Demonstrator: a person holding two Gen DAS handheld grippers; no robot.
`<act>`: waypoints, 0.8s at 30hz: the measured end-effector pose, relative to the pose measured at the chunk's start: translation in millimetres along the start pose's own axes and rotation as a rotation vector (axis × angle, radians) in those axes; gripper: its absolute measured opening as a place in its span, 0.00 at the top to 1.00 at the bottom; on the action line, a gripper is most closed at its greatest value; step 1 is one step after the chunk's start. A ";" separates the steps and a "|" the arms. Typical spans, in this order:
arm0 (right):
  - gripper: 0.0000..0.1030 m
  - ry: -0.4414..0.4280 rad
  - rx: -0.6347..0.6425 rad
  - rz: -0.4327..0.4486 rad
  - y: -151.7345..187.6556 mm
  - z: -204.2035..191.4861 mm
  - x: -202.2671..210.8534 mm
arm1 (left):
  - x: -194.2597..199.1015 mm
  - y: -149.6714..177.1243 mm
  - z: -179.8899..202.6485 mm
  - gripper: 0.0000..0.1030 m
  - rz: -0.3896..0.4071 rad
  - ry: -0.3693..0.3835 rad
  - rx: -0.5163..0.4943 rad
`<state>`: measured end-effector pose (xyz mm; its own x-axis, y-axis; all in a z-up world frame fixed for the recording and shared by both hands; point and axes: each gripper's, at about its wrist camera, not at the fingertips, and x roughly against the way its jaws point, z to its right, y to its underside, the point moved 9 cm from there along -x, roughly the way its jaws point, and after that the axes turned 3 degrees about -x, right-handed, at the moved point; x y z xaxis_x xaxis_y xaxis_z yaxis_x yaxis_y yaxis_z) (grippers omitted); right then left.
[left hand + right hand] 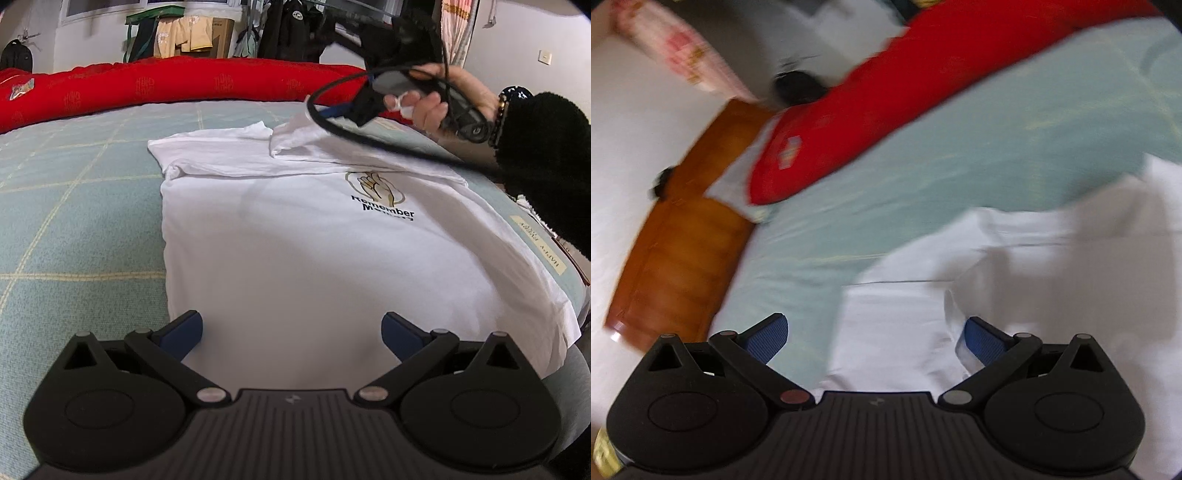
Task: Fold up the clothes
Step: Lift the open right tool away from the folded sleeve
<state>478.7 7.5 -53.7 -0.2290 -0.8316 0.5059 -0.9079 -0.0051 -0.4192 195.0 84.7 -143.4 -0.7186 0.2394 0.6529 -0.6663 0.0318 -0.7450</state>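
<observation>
1. One white T-shirt (pixel 295 236) laid flat on the bed (pixel 74 206), hem toward the left wrist camera, upper part and one sleeve (pixel 295 138) folded across the top; same shirt (pixel 1052 280) blurred in the right wrist view.
2. One chest print (pixel 380 192): gold outline of a hand, black lettering below reading "Remember", second line cut by a crease and not readable.
3. Two grippers in play; left gripper (pixel 291 338) hovering over the shirt's hem, blue-padded fingers (pixel 184 332) spread wide, nothing between them.
4. Right gripper (pixel 873 341) over the folded sleeve area, fingers (pixel 982 341) parted and empty, cloth just beneath; whether touching, cannot tell through the motion blur.
5. Seen from the left: one hand (pixel 443 99) wrapped round the right gripper's handle above the shirt's far corner; one fuzzy black sleeve (pixel 543 158); one beaded bracelet (pixel 502 110) at the wrist; one black cable (pixel 354 129) looping down over the shirt.
6. One pale green checked bedspread under it all; one red quilt (pixel 147 85) along the far edge; one yellow label (pixel 539 243) at the bed's right edge, first word "HAPPY", rest too small.
7. One wooden headboard (pixel 683 229) at left in the right wrist view.
</observation>
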 end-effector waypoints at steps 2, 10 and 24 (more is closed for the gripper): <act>0.00 -0.008 0.037 0.002 2.2 -11.5 6.9 | -0.3 -0.1 -0.3 0.01 0.001 0.000 0.000; 0.00 0.086 0.075 0.052 23.0 2.2 70.4 | -1.0 1.3 -3.3 0.01 0.021 0.009 -0.032; 0.00 0.341 0.260 0.114 149.8 66.9 148.8 | -9.8 -105.8 -7.8 0.42 0.090 -0.161 -0.315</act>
<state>332.1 -154.1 -91.7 -0.4652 -0.6046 0.6466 -0.7613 -0.0995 -0.6407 274.1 86.6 -72.1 -0.8105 0.0995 0.5772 -0.5229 0.3209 -0.7897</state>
